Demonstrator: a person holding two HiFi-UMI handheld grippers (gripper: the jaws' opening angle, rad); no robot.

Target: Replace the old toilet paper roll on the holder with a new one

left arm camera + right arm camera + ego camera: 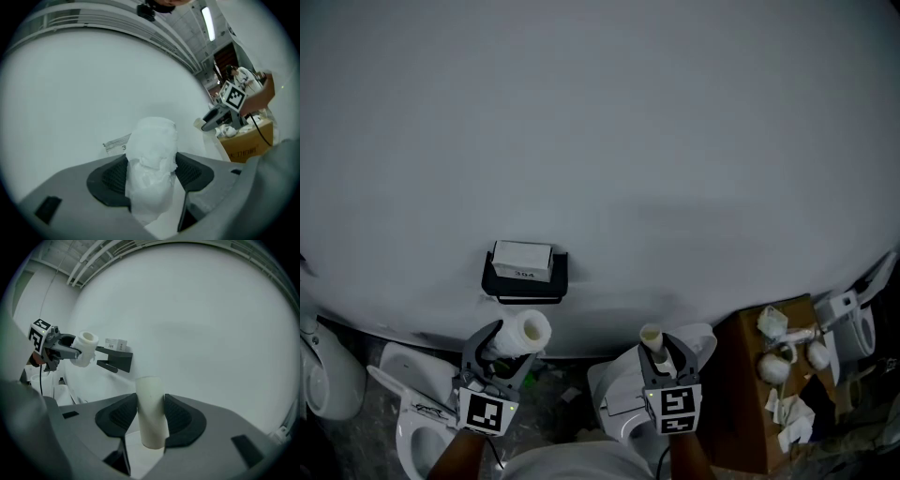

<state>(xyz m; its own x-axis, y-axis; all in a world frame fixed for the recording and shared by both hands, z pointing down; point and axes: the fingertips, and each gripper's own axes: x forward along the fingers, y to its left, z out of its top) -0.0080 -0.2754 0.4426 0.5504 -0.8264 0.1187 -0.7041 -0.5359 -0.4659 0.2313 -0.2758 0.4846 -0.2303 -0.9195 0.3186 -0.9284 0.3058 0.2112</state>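
Your left tool (pixel 506 345) is clamped on a ragged white toilet paper roll (pixel 525 332). Your right tool (pixel 656 349) grips a bare cream tube (pixel 651 337), possibly the spent core, though the dim view leaves that unsure. Both hang just below the black wall holder (pixel 525 284), which looks empty, so the fresh roll sits ready to load.

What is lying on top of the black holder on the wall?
A small white box with a printed label sits on the black holder. No roll hangs on its bar. The box covers the shelf under it, so that part cannot be seen.
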